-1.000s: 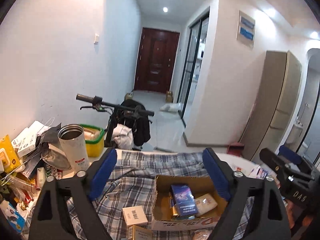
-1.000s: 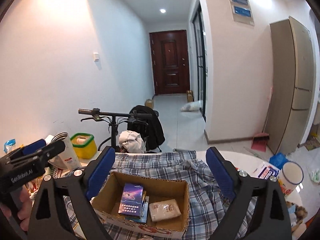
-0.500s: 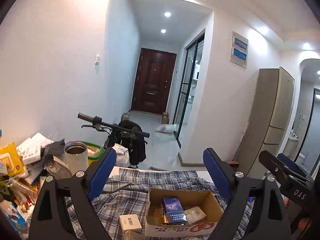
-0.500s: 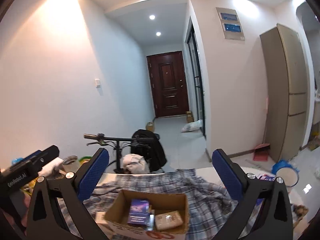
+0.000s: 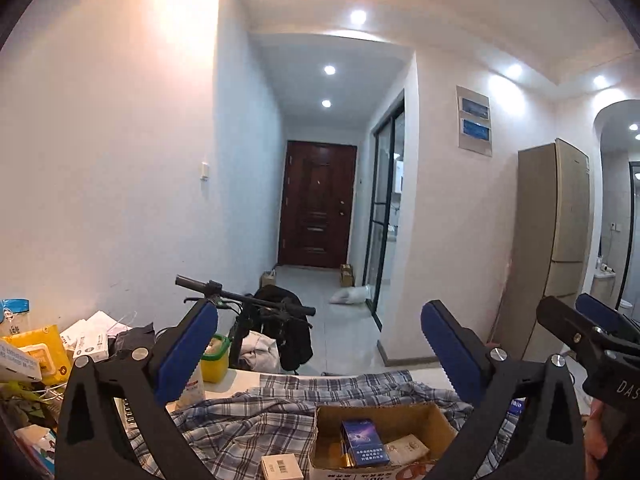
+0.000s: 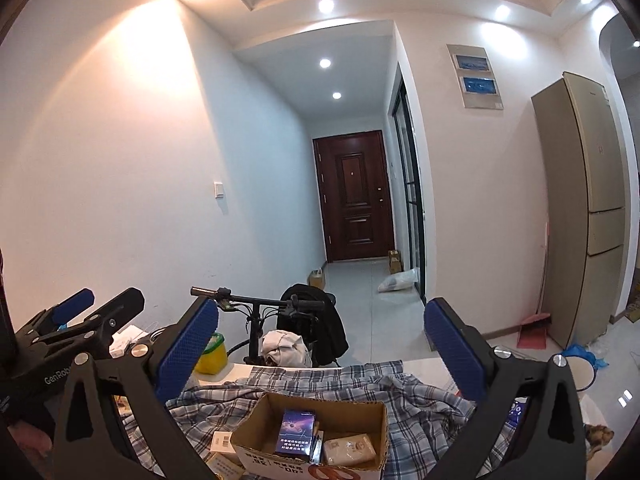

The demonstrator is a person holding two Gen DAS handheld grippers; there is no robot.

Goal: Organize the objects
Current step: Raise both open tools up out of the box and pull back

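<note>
A cardboard box [image 5: 400, 410] [image 6: 320, 400] lies on a blue plaid shirt [image 5: 248, 420] [image 6: 420, 408] at the bottom of both views. Inside it are a blue packet [image 5: 362, 440] [image 6: 296, 432] and a beige packet [image 5: 408, 446] [image 6: 348, 448]. A small white barcoded box [image 5: 280, 466] rests on the shirt left of the box. My left gripper [image 5: 316, 314] hangs above and behind the box, its jaws opening with nothing between them. My right gripper [image 6: 320, 306] stands wide open and empty, at the same height beside it.
A heap of packets and papers [image 5: 40, 356] crowds the table's left. A yellow tub with a green rim [image 5: 214, 362] stands at the far edge, with a bicycle handlebar [image 5: 240, 300] and dark jacket behind. A tall fridge [image 6: 588, 208] and a round white container [image 6: 580, 372] are at the right.
Both grippers have risen, drawn back and tipped up, so the box and shirt sit lower and smaller in view. Both pairs of jaws stand a little wider.
</note>
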